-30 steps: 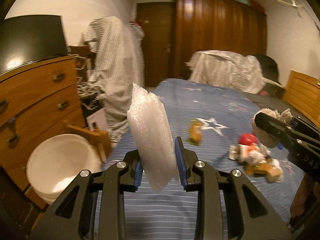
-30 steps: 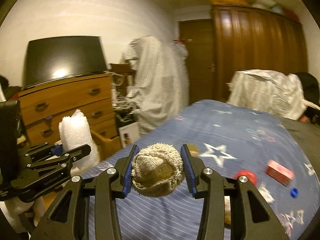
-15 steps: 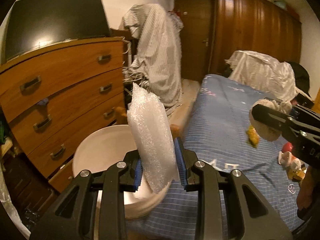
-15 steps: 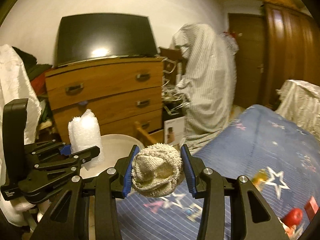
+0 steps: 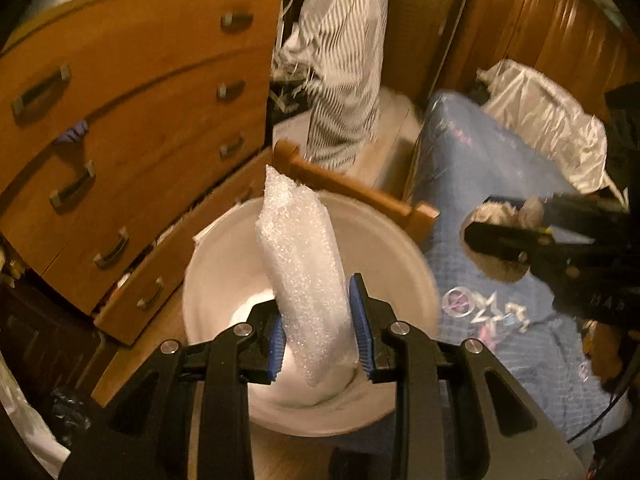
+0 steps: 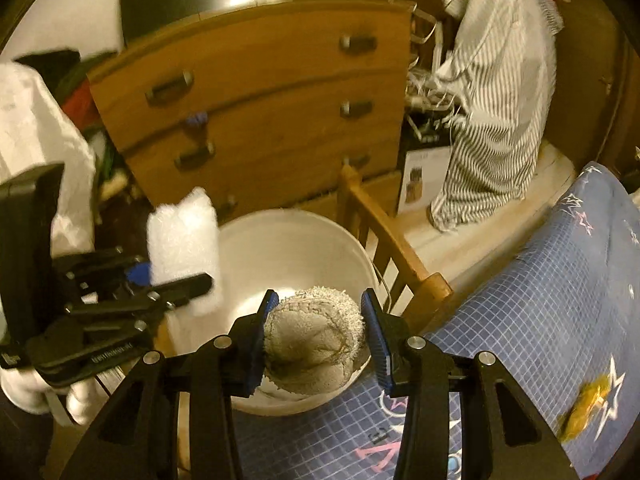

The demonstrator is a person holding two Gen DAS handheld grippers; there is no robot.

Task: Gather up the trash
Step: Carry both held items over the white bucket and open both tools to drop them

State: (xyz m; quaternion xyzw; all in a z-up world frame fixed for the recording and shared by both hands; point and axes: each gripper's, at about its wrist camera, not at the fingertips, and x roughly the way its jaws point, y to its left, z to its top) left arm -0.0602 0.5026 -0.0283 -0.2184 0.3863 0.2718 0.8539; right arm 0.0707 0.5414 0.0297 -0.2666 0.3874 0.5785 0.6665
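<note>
My left gripper (image 5: 318,328) is shut on a tall wad of white bubble wrap (image 5: 300,264), held upright over the open mouth of a white bucket (image 5: 216,264). My right gripper (image 6: 320,336) is shut on a round beige wad of coarse cloth (image 6: 312,336), which hangs over the bucket's (image 6: 288,240) near rim by the bed edge. In the right wrist view the left gripper (image 6: 172,276) with the bubble wrap (image 6: 182,244) is at the left of the bucket. In the left wrist view the right gripper (image 5: 500,236) with the cloth wad (image 5: 496,268) shows at the right.
A wooden chest of drawers (image 6: 260,112) stands behind the bucket, a wooden chair frame (image 6: 384,240) beside it. The bed's blue star-print cover (image 6: 540,320) lies at the right, with a yellow wrapper (image 6: 580,408) on it. A striped garment (image 6: 492,92) hangs further back.
Both grippers swung left from over the bed to the bucket and tipped downward, each keeping its load. The bucket now lies right under them; the toys on the bed left the view.
</note>
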